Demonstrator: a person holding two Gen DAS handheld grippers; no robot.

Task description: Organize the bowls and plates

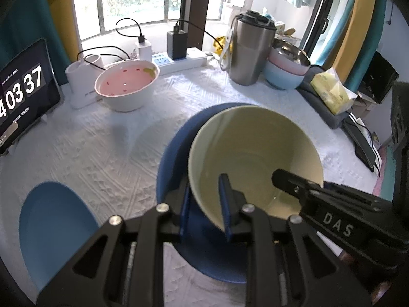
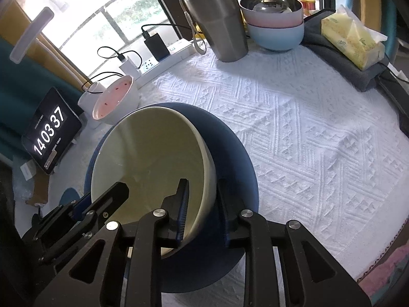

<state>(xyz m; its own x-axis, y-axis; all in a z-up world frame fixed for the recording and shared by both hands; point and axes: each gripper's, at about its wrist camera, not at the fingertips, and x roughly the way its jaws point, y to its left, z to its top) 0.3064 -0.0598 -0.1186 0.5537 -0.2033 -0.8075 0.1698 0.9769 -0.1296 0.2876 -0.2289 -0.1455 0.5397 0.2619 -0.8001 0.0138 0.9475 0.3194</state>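
Left gripper [image 1: 205, 203] and right gripper [image 2: 202, 204] each pinch the bowl [image 1: 253, 153] rim, above the plate [image 1: 173, 153].

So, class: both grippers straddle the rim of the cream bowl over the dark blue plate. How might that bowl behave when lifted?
The cream bowl looks rigid, so its wall should not flex. Its glossy surface suggests it could slip between the left gripper fingers or the right gripper fingers. It looks tilted over the dark blue plate, so it may swing.

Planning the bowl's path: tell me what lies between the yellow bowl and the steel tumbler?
Only bare white tablecloth between yellow bowl and steel tumbler, per right wrist view.
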